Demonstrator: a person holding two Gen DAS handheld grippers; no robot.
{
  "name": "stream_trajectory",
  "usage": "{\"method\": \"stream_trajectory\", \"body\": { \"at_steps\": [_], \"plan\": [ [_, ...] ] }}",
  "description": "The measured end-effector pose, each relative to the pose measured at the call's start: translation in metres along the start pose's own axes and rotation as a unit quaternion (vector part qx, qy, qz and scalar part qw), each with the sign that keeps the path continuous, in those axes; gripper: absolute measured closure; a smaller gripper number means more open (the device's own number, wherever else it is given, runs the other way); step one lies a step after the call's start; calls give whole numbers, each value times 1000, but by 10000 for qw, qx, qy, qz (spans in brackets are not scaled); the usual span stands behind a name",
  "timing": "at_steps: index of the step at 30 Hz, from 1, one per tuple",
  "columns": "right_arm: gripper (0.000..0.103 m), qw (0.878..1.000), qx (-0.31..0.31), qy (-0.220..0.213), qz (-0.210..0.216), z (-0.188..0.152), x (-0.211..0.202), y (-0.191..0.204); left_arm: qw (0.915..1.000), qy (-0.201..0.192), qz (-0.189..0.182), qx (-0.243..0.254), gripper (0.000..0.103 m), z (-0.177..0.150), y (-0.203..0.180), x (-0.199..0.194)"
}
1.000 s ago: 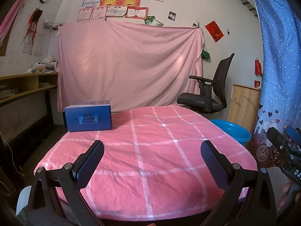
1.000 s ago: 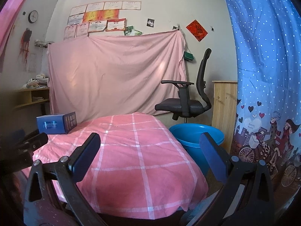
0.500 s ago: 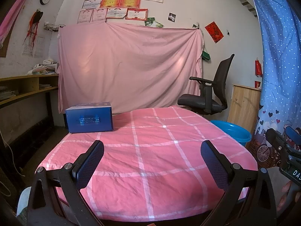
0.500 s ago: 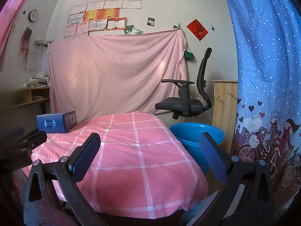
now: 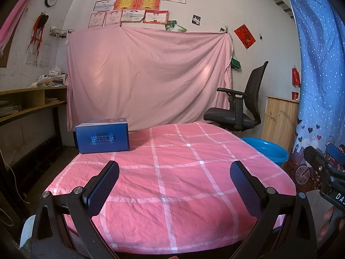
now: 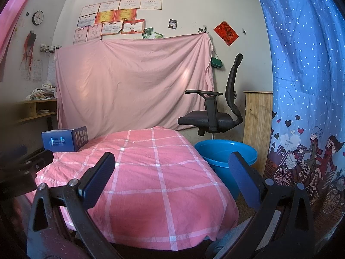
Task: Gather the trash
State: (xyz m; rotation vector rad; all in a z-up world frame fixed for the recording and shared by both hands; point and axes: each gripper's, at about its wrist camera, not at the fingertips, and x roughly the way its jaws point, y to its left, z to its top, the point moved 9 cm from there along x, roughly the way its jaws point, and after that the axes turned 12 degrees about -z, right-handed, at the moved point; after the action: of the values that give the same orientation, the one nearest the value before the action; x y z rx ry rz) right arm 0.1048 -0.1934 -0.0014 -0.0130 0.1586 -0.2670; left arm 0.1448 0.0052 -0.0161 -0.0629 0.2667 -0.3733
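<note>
Over pink table (image 5: 183, 179), both tools unmoved, jaws wide

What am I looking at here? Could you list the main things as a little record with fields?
surface: table under a pink checked cloth
on the table: blue box at the far left corner
beside the table: blue tub on the floor, right side
behind: pink sheet on the wall, black chair
left gripper: fingers open, holding nothing
right gripper: fingers open, holding nothing
loose trash: none visible
</note>
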Motion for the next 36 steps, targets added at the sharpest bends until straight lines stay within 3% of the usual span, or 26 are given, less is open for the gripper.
{"method": "stream_trajectory", "body": {
  "at_steps": [36],
  "plan": [
    [0,10000,0,14,-2,-1,1,-1,10000,-11,6,28,2,-1,-2,-1]
  ]
}}
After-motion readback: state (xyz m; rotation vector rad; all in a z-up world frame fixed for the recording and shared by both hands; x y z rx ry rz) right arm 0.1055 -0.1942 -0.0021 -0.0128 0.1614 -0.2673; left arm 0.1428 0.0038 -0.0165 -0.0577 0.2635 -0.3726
